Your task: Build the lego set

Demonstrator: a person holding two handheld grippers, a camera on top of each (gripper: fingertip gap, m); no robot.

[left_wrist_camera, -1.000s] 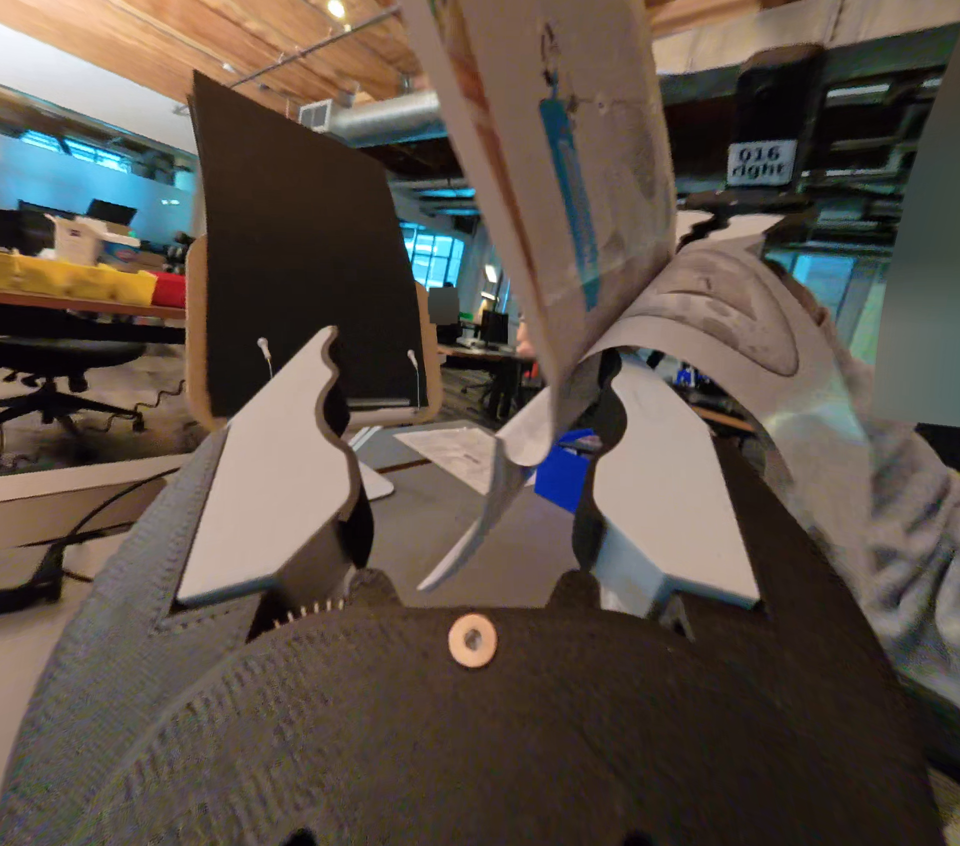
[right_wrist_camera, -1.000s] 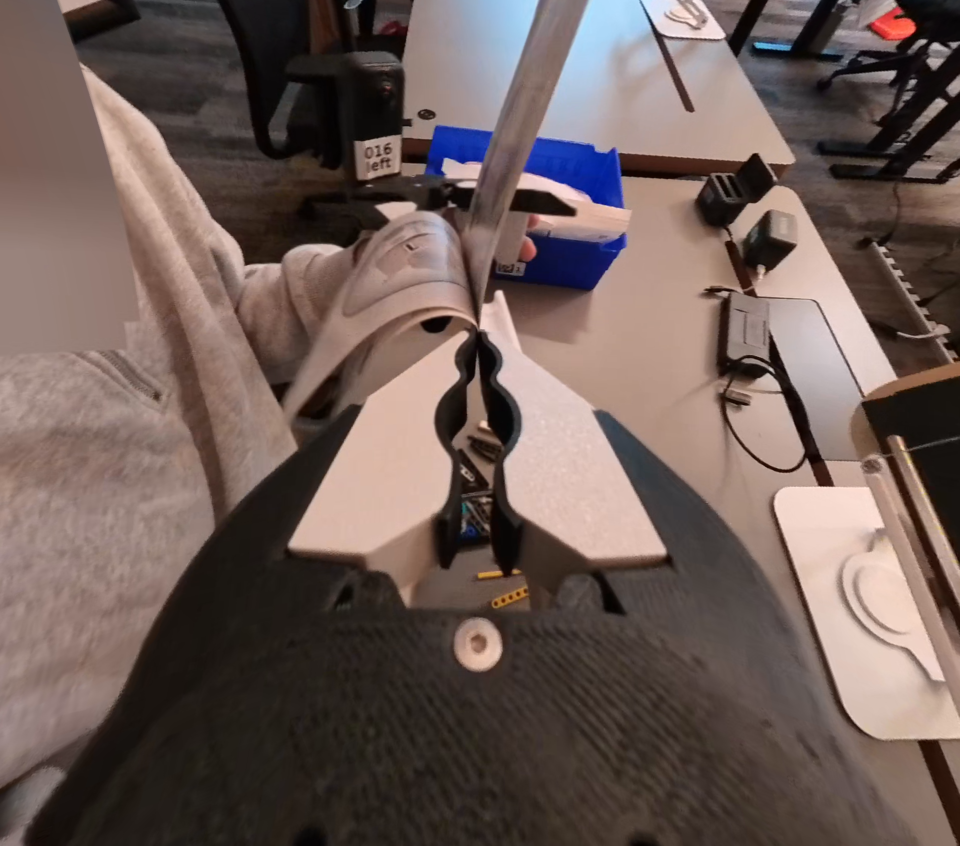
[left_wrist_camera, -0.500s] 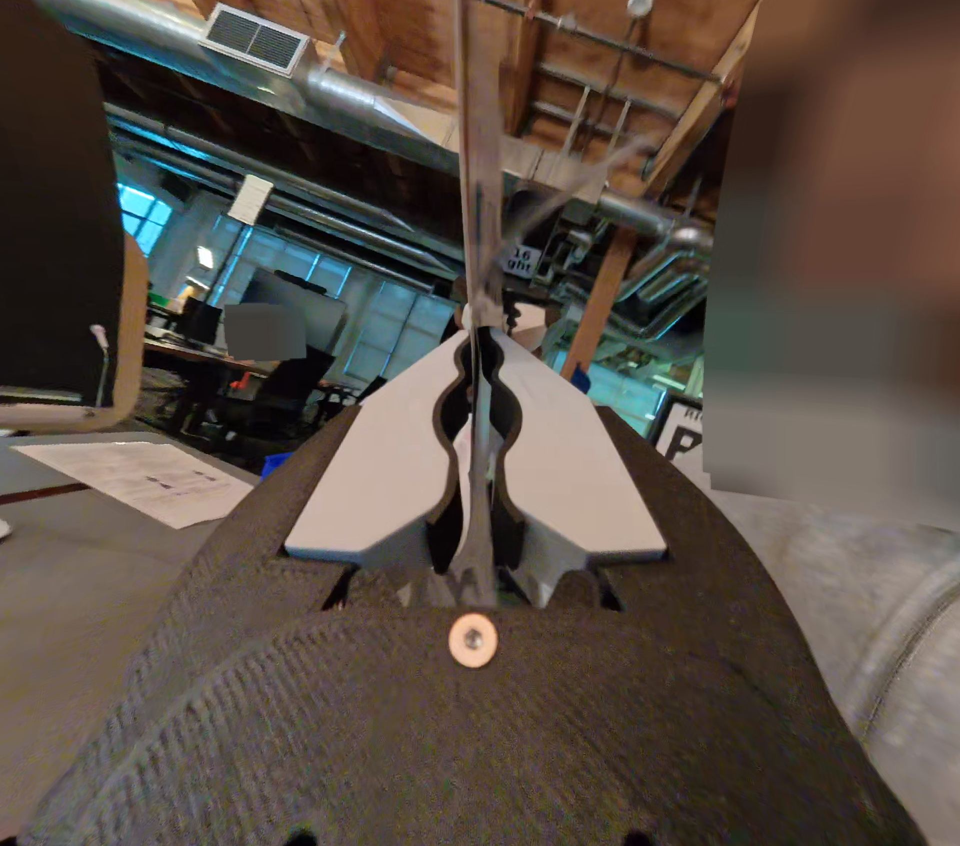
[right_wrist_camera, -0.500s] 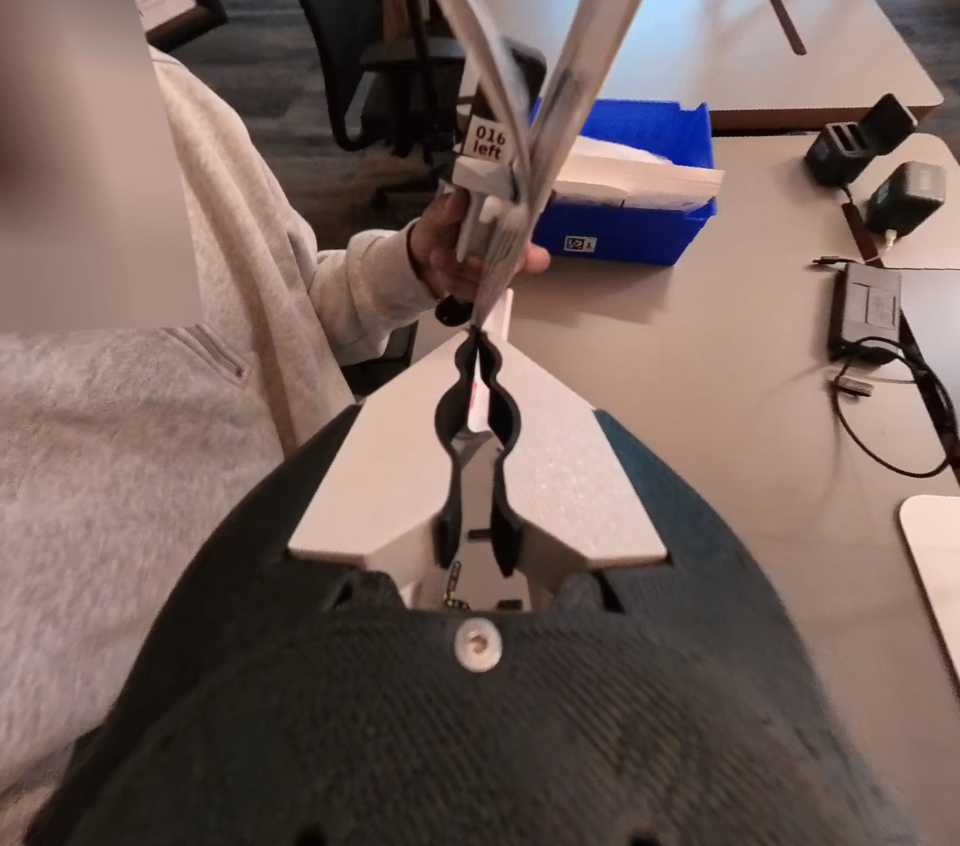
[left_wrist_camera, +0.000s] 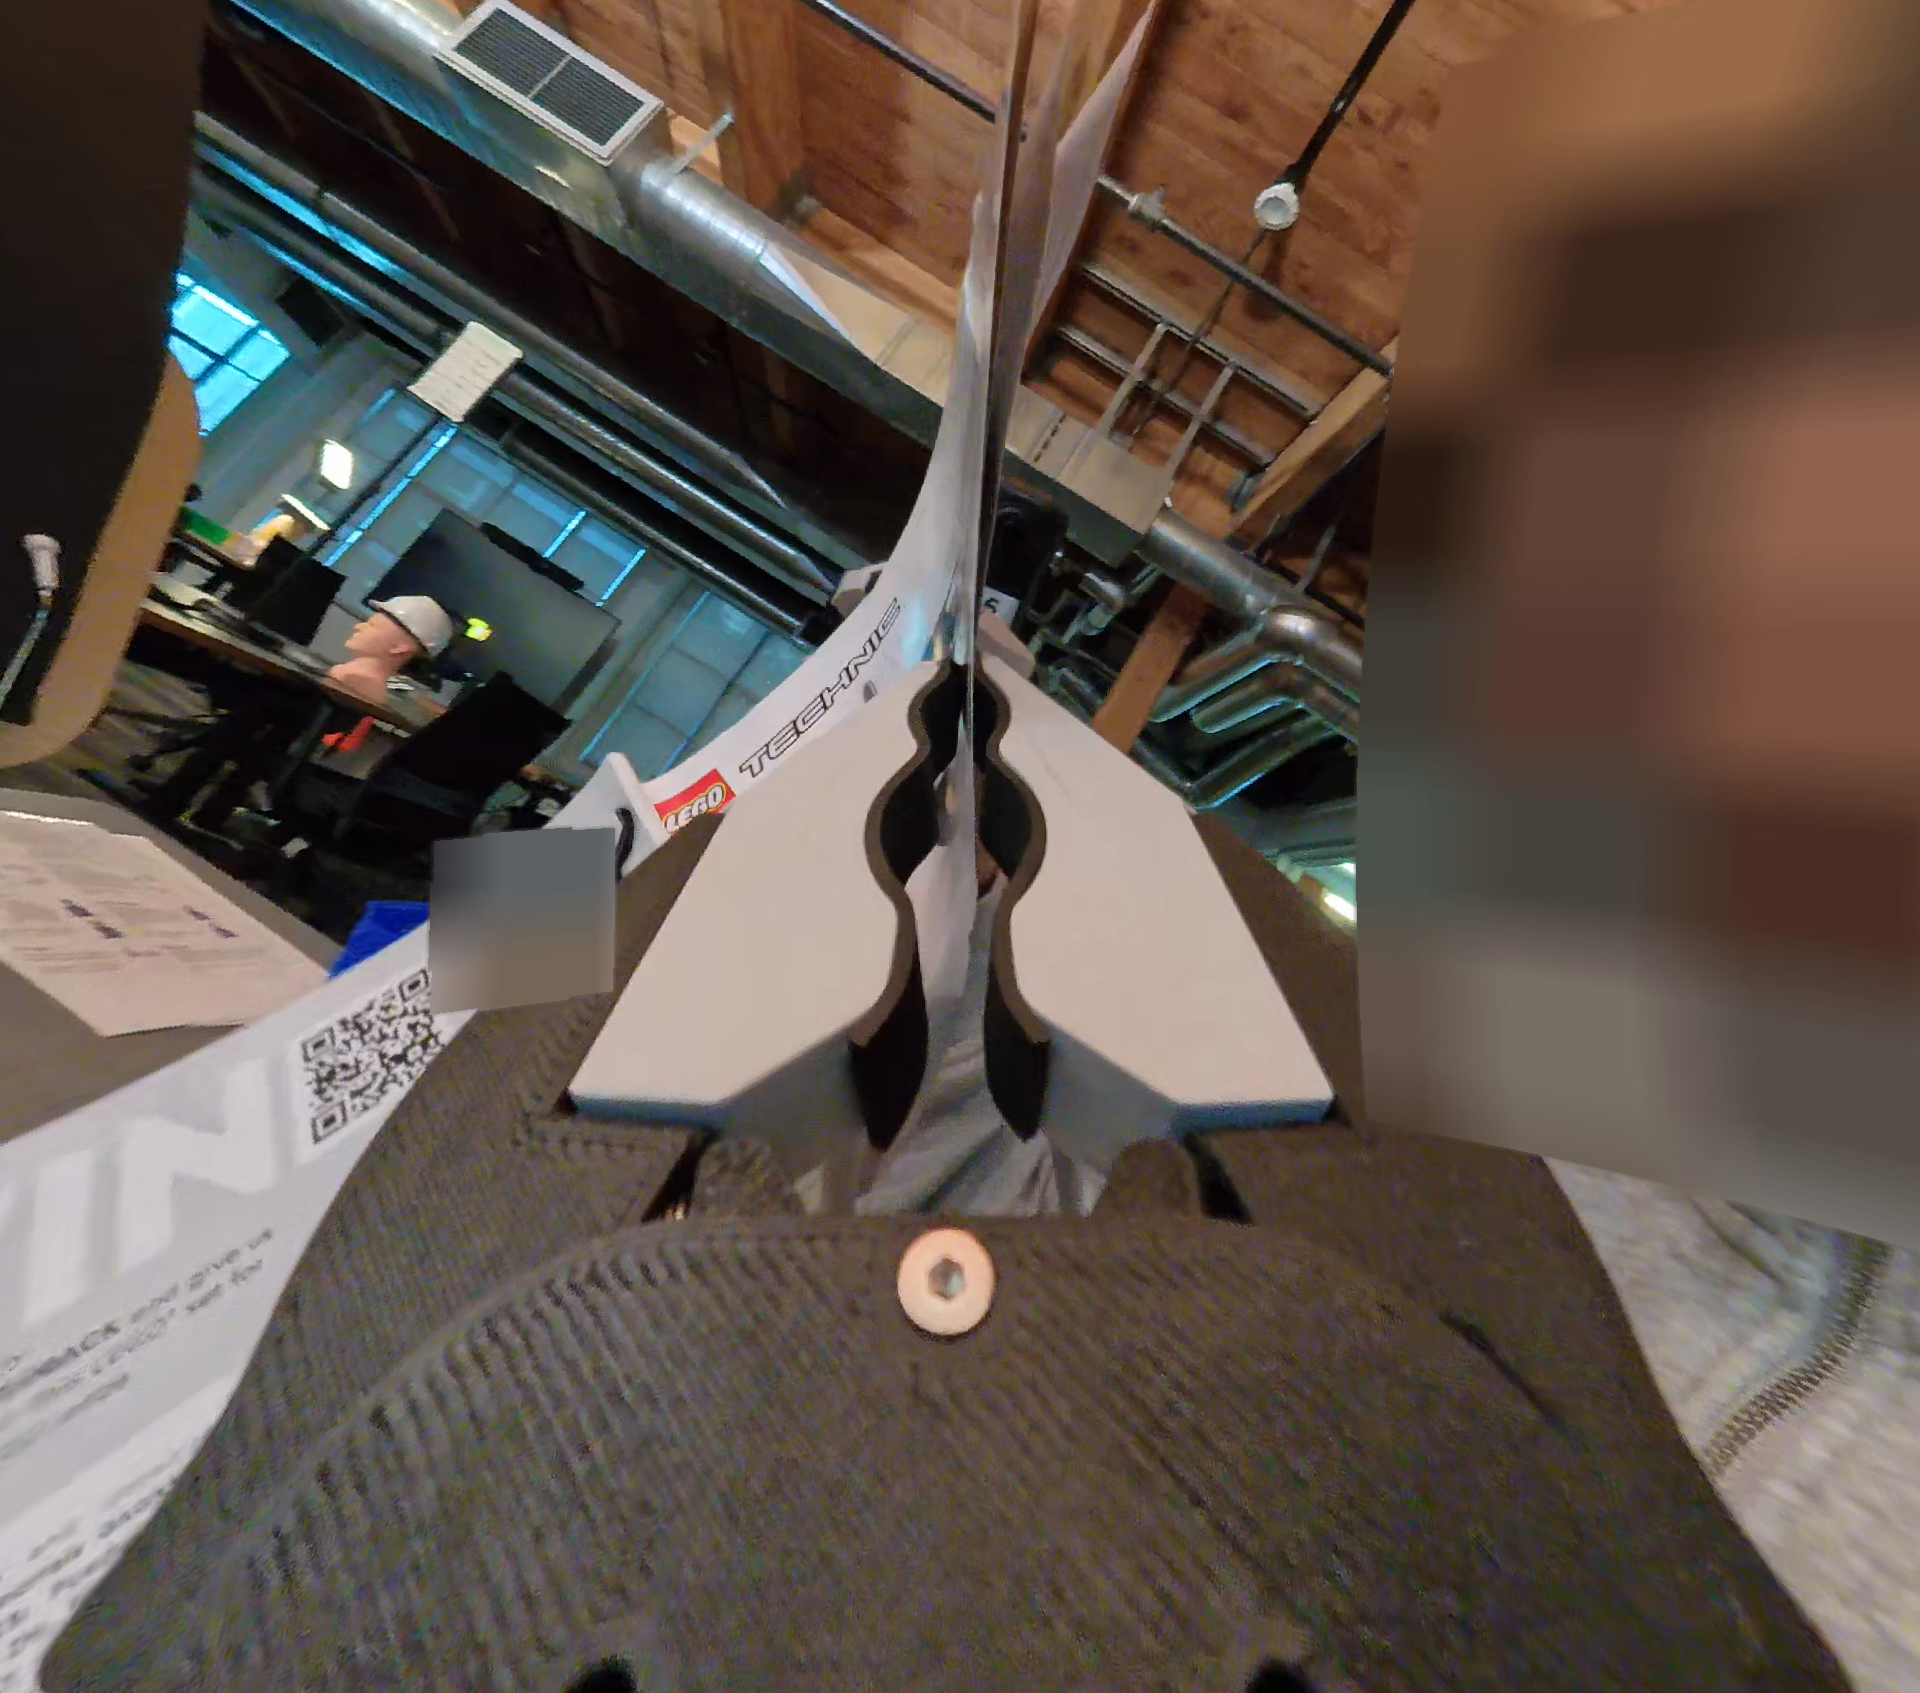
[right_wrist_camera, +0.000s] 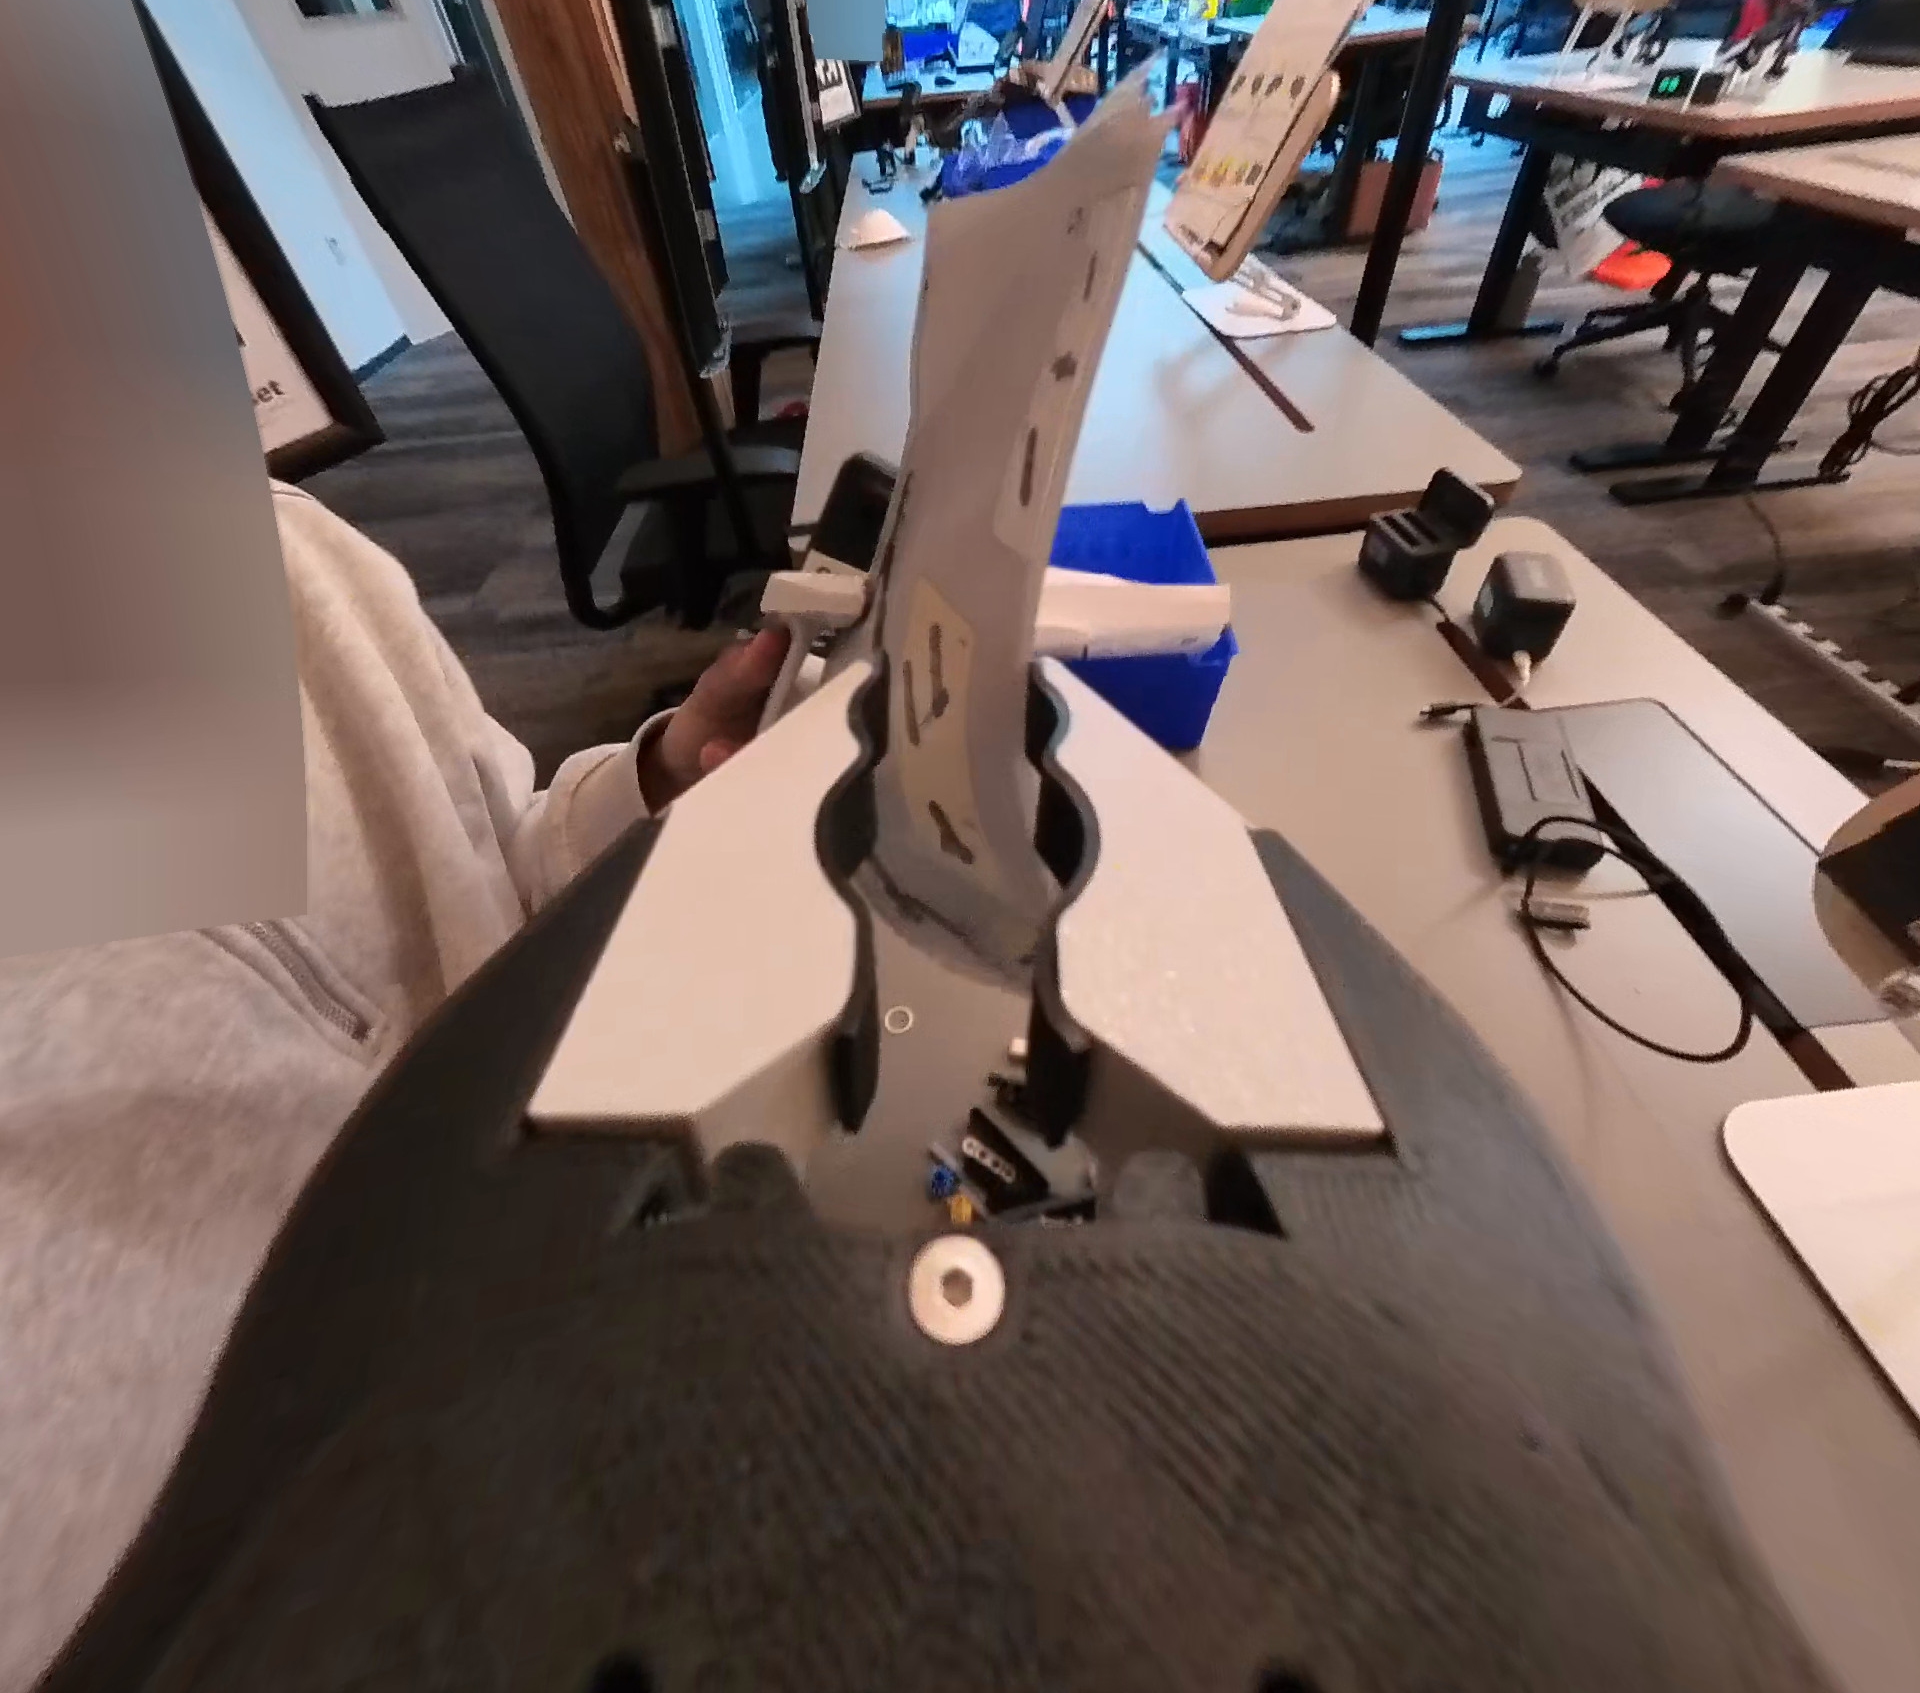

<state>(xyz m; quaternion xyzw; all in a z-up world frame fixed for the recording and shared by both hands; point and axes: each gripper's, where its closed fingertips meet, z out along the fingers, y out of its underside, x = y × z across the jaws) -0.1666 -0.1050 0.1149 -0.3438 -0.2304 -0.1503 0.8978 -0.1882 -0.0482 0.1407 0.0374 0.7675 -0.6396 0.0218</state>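
Note:
The instruction booklet [left_wrist_camera: 992, 355] stands edge-on, held up in the air. My left gripper [left_wrist_camera: 961, 682] is shut on its lower edge, and the booklet's cover droops down to the left [left_wrist_camera: 197, 1176]. In the right wrist view the booklet [right_wrist_camera: 1018, 417] rises as a curved page between the fingers of my right gripper [right_wrist_camera: 956, 687], which is open with the page loose in the gap. The left gripper [right_wrist_camera: 821, 599] shows just behind the booklet, held by a hand. Several small lego pieces [right_wrist_camera: 992, 1160] lie on the table below the right gripper.
A blue bin [right_wrist_camera: 1153, 604] stands on the grey table [right_wrist_camera: 1330, 708] behind the booklet. Black chargers [right_wrist_camera: 1423, 542], a cabled adapter [right_wrist_camera: 1527, 770], a dark pad [right_wrist_camera: 1704, 822] and a white stand base [right_wrist_camera: 1829, 1228] lie to the right. A printed sheet [left_wrist_camera: 125, 916] lies at left. An office chair [right_wrist_camera: 540, 355] stands beyond. One gripper's finger ends stand about 8 cm off the other's.
My right gripper has opened and let go of the booklet page. My left gripper closed on the booklet a half second ago and still holds it, with the cover now hanging down.

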